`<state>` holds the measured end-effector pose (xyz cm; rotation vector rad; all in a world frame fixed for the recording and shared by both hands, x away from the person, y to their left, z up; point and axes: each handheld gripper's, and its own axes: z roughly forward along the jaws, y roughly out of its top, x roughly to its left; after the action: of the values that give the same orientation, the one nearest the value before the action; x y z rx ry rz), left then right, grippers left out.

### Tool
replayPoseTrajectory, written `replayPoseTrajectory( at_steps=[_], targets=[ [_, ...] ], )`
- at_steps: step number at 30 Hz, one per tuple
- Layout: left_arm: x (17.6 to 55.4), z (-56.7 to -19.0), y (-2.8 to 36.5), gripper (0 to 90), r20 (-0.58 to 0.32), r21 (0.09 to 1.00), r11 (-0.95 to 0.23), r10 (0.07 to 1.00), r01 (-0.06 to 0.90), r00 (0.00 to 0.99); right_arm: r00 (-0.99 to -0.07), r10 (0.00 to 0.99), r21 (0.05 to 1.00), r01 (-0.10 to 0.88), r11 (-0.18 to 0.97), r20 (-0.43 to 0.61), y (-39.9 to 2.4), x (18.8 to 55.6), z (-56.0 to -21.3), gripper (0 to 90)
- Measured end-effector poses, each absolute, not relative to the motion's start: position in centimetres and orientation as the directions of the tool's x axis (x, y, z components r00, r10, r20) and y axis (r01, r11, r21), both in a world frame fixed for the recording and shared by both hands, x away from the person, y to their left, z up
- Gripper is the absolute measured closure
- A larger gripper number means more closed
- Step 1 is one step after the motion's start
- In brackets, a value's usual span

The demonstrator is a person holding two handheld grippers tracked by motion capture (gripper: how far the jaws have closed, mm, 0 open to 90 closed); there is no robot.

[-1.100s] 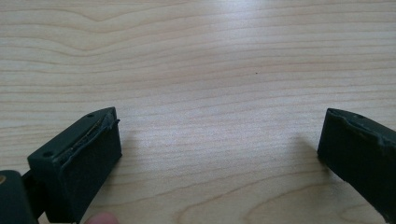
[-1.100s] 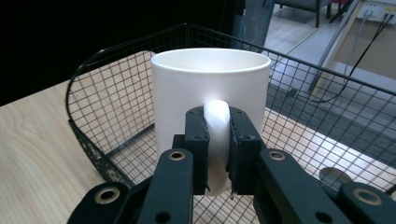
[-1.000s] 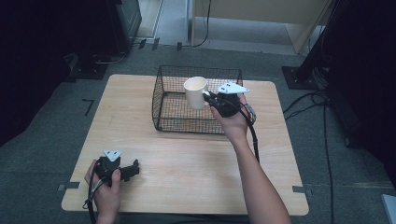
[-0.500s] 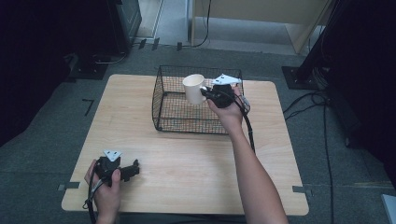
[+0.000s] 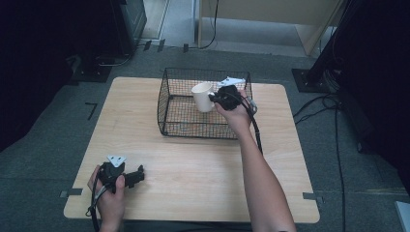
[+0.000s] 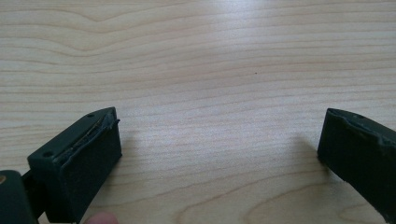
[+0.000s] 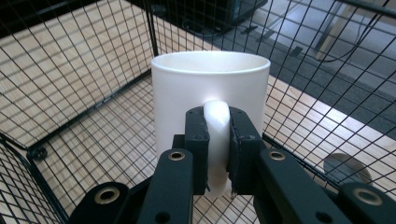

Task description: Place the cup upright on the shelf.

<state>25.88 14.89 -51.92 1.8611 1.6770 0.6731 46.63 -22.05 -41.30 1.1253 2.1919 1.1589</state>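
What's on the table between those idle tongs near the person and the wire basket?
Nothing: the high view shows bare wooden table between the left tongs and basket.

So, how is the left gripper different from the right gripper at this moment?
The left gripper has its jaws wide open with nothing between them; the right gripper is shut on the handle of the white mug. The left gripper sits low at the table's near edge; the right gripper is over the wire basket. Both have black jaws.

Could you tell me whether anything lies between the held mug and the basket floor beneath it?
Nothing visible does. The right hand-held gripper clamps the white mug by its handle inside the wire basket, and the mesh floor below looks bare.
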Motion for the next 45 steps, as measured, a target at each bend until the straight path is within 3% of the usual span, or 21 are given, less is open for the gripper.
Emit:
replayPoseTrajectory(
  at_steps=[6, 19, 28, 45],
  targets=[
    [25.9, -51.9, 14.9, 0.0, 0.009, 0.683, -0.080, 0.995, 0.726, 0.101, -0.578, 0.816, 0.758, 0.525, 0.388, -0.017, -21.7, 47.0, -41.6, 81.1],
    [25.9, -51.9, 14.9, 0.0, 0.009, 0.683, -0.080, 0.995, 0.726, 0.101, -0.605, 0.796, 0.730, 0.546, 0.410, 0.005, -21.9, 47.5, -41.7, 81.0],
    [25.9, -51.9, 14.9, 0.0, 0.009, 0.683, -0.080, 0.995, 0.726, 0.101, -0.607, 0.795, 0.660, 0.592, 0.463, -0.013, -21.3, 46.9, -41.4, 80.6],
    [25.9, -51.9, 14.9, 0.0, 0.009, 0.684, -0.080, 0.995, 0.725, 0.101, -0.537, 0.843, 0.579, 0.677, 0.454, -0.032, -22.1, 45.8, -42.0, 77.9]
  ],
)
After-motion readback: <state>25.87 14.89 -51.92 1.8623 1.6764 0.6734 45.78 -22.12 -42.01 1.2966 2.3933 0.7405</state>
